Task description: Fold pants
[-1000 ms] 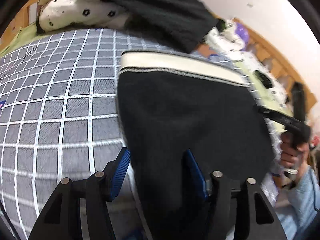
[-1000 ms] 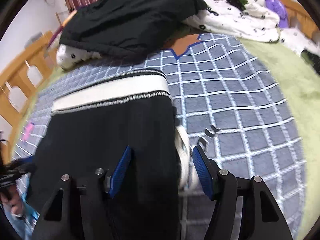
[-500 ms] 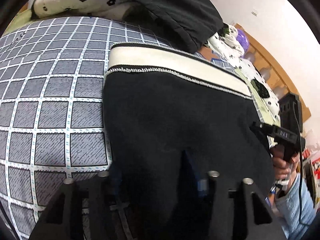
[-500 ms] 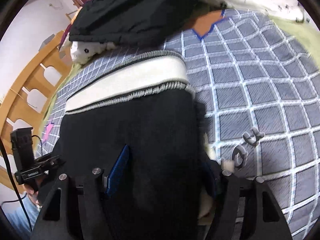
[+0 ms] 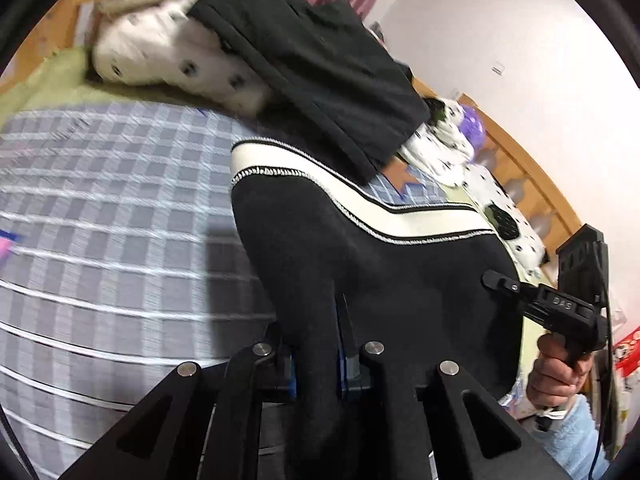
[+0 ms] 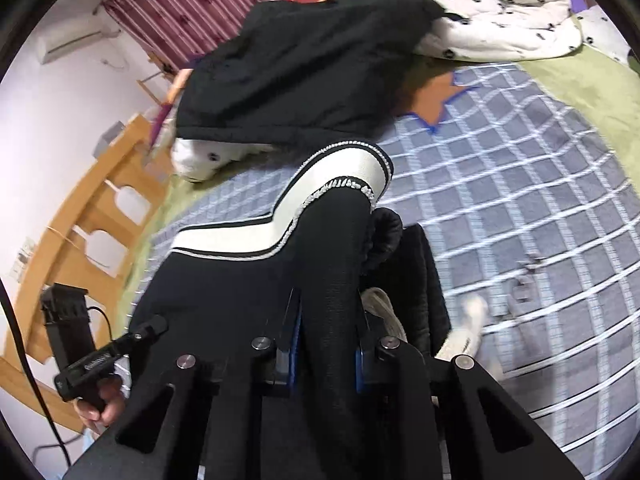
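The black pants (image 5: 380, 264) with a cream waistband (image 5: 280, 160) hang raised off the checked blanket, their waistband end still lying on it. My left gripper (image 5: 316, 344) is shut on a pinched fold of the near edge. In the right wrist view the pants (image 6: 240, 300) sag between both grips, and the waistband (image 6: 340, 176) curves up. My right gripper (image 6: 326, 340) has its jaws closing, with the black fabric pressed between the blue pads. A cream drawstring (image 6: 468, 328) dangles beside it. The person's hand (image 5: 556, 376) holds the right gripper's handle.
A black garment (image 6: 300, 60) is heaped just beyond the waistband, over a white spotted quilt (image 6: 500, 20). The grey checked blanket (image 5: 100, 240) spreads to the left and the blanket (image 6: 520, 200) to the right. A wooden bed rail (image 6: 80, 220) runs along the side.
Both grippers went from open around the pants' near edge to closed on the fabric. Both have risen, lifting that edge so the cloth drapes and the waistband bends.
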`<state>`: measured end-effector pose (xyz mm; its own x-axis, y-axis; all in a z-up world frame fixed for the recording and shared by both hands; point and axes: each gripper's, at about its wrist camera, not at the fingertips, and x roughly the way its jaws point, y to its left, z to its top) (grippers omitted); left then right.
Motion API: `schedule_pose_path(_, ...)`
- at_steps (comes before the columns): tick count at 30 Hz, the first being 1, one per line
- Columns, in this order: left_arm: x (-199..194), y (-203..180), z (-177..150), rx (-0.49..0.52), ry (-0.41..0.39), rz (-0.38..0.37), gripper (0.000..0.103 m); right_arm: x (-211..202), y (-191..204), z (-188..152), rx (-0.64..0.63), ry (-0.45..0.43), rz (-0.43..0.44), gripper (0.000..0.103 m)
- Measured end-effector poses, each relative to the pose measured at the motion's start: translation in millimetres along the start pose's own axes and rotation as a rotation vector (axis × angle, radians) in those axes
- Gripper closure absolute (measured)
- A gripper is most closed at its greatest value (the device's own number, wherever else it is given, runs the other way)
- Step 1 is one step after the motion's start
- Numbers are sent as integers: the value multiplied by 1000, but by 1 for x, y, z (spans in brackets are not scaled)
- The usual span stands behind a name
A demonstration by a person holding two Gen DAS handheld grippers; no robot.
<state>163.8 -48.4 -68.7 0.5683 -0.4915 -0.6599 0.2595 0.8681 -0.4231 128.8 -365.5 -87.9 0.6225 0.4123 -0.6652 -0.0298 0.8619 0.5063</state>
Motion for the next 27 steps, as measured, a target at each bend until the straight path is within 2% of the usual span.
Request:
schedule_pose_path(5,-50,61,17,1,14,102,90,40,65,-4,-37,56,147,84)
schedule_pose_path(8,-51,101,9,28,58,177,88,72,94,-11,-70,93,207,84)
schedule_pose_path(10,-33,125,-6,23,110,182,83,96,106,-23,-140,112,159,83)
schedule_pose_path(11,-25,134,-12,16,126,190,73,112,109,-32,-218,114,66,82)
schedule_pose_path(12,-13,144,-23,-8,134,211,63,122,108,-36,-265,115,-5,76)
schedule_pose_path(13,-11,147,-30,-17,114,211,60,132,105,-45,-323,116,-70,75)
schedule_pose_path(14,-14,148,-32,-10,84,208,57,131,99,-46,-323,106,-56,75)
schedule_pose_path(15,-17,147,-32,5,76,213,54,128,96,-44,-302,118,-36,73)
schedule_pose_path(16,-22,145,-30,30,74,238,54,127,96,-40,-299,139,-56,64)
schedule_pose_path(17,-29,141,-26,64,59,293,54,122,103,-37,-330,145,-110,60)
schedule_pose_path(19,-40,131,-17,119,14,362,54,108,118,-34,-415,101,-192,59)
schedule_pose_path(20,-45,125,-11,149,-10,373,53,98,127,-31,-460,62,-220,59)
schedule_pose_path(22,-49,112,8,180,-47,350,51,90,138,-26,-489,2,-223,59)
schedule_pose_path(24,-40,99,28,202,-61,335,50,92,153,-15,-490,-57,-182,59)
schedule_pose_path(27,-16,89,43,246,-91,346,49,121,170,-7,-495,-66,-149,59)
